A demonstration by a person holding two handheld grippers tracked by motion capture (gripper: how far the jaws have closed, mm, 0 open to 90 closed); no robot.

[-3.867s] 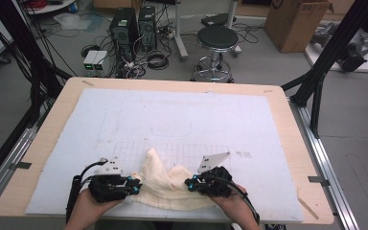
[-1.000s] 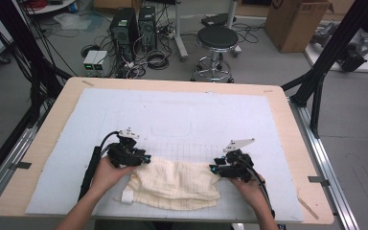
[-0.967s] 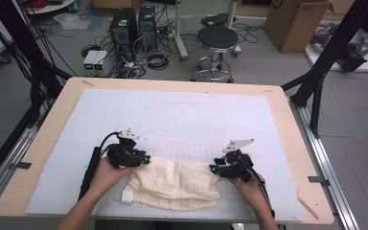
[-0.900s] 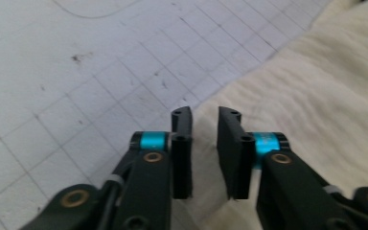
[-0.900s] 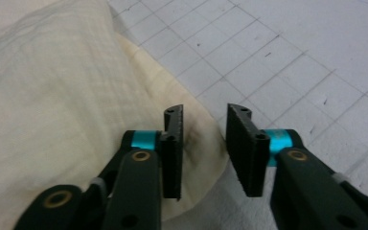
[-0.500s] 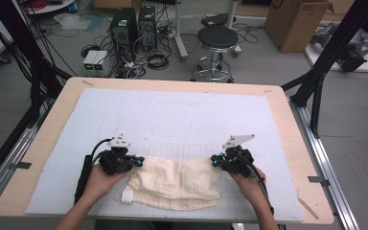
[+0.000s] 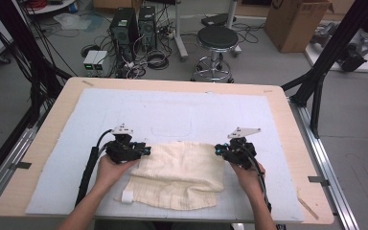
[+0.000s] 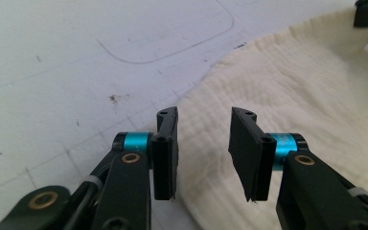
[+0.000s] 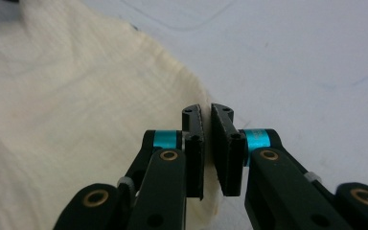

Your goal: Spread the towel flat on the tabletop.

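A cream cloth point(image 7: 182, 172) lies spread flat on the white mat point(image 7: 172, 110) near the front edge, with a small white tag point(image 7: 127, 195) at its front left corner. My left gripper point(image 7: 146, 150) is at the cloth's far left corner. Its jaws have just been opening and stand apart in the left gripper view point(image 8: 203, 115), with the cloth point(image 8: 292, 86) lying under them and not pinched. My right gripper point(image 7: 219, 149) is at the far right corner. Its jaws point(image 9: 206, 110) are closed on the cloth's edge point(image 9: 52, 96), which lifts slightly toward them.
The mat covers a wooden table point(image 7: 52, 124) with a metal frame. On the floor behind it are a black stool point(image 7: 215, 38), computer boxes with cables point(image 7: 134, 24) and a cardboard box point(image 7: 297, 21). Faint outlines are drawn on the mat point(image 7: 172, 127).
The cloth, bunched between the grippers at first, now lies spread out. The left gripper has let go of its corner, and the right gripper has shifted slightly away from me while gripping the cloth's edge.
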